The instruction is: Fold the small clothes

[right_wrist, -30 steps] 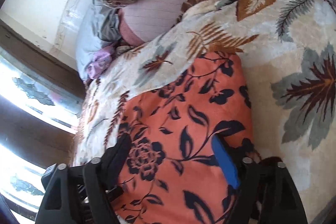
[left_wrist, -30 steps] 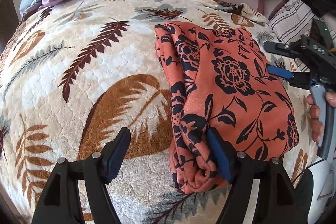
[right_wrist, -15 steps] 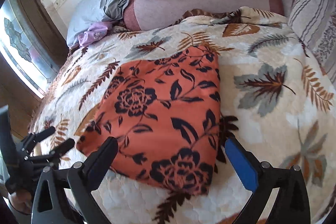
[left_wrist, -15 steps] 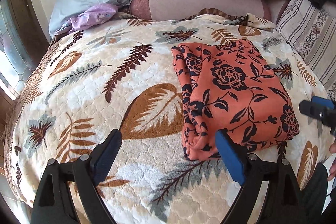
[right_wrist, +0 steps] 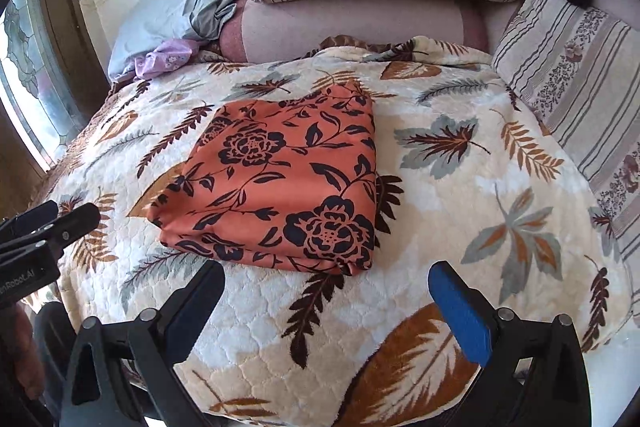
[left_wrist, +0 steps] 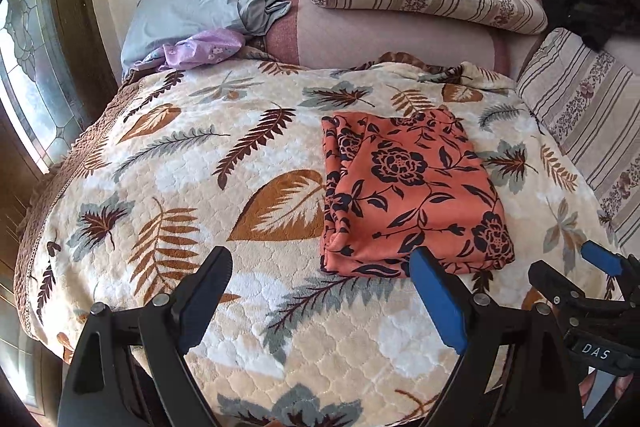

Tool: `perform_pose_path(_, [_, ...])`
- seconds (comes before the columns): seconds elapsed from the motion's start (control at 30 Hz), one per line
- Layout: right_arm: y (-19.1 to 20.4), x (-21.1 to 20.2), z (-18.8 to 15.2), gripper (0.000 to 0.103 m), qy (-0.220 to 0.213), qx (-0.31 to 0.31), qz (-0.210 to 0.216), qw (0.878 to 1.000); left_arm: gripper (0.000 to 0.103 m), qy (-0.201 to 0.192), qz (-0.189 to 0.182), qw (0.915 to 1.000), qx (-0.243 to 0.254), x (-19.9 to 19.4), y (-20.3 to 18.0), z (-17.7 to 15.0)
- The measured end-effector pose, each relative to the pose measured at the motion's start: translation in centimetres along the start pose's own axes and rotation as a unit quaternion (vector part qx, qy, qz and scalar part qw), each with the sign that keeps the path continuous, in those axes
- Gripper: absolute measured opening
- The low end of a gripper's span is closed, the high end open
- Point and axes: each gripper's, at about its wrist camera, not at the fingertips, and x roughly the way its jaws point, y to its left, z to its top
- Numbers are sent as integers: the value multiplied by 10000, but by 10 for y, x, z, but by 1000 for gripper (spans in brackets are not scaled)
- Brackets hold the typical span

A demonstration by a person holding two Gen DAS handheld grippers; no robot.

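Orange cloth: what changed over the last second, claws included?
Both claws have let go and pulled back from the orange cloth. The left claw had the cloth's near edge between its fingers; the right claw sat over the cloth. The jaws of both have just been opening; now both are open, with nothing between them, short of the near edge. The cloth stays folded in the same spot on the blanket; pillows are unchanged.

My left gripper [left_wrist: 320,285] points down at a slant, jaws wide apart after just opening, nothing between its blue pads [left_wrist: 438,301]. My right gripper [right_wrist: 326,301] tilts down the same way, jaws spread as wide as they go after just opening, also empty. Each shows at the edge of the other's view, side by side.
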Motion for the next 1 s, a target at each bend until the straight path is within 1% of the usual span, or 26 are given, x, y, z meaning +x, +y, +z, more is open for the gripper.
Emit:
perform_pose_path(0.1, [5, -8, 4, 103, -104, -42, -1, 9999, 91, -125, -173, 9998, -1, -13, -5, 3])
perform_pose_path(0.13, [6, -9, 5, 103, -113, -50, -15, 9999, 91, -165, -175, 9997, 33, -17, -8, 4])
perform_pose_path(0.23, [9, -12, 6, 103, -143, -76, -12, 9999, 91, -345, -39, 9992, 181, -25, -18, 5])
perform_pose_path(0.3, [9, -12, 7, 103, -155, -64, -17, 9999, 91, -378, 41, 9989, 272, -26, -23, 5])
perform_pose_path(0.63, [10, -2, 12, 103, -84, -108, -132, 9998, 91, -312, 238, 9990, 232, -18, -25, 7])
perform_pose_path(1.0, [13, 9, 19, 103, -14, -149, -373, 9992, 91, -117, 325, 9993, 146, 2, -24, 9])
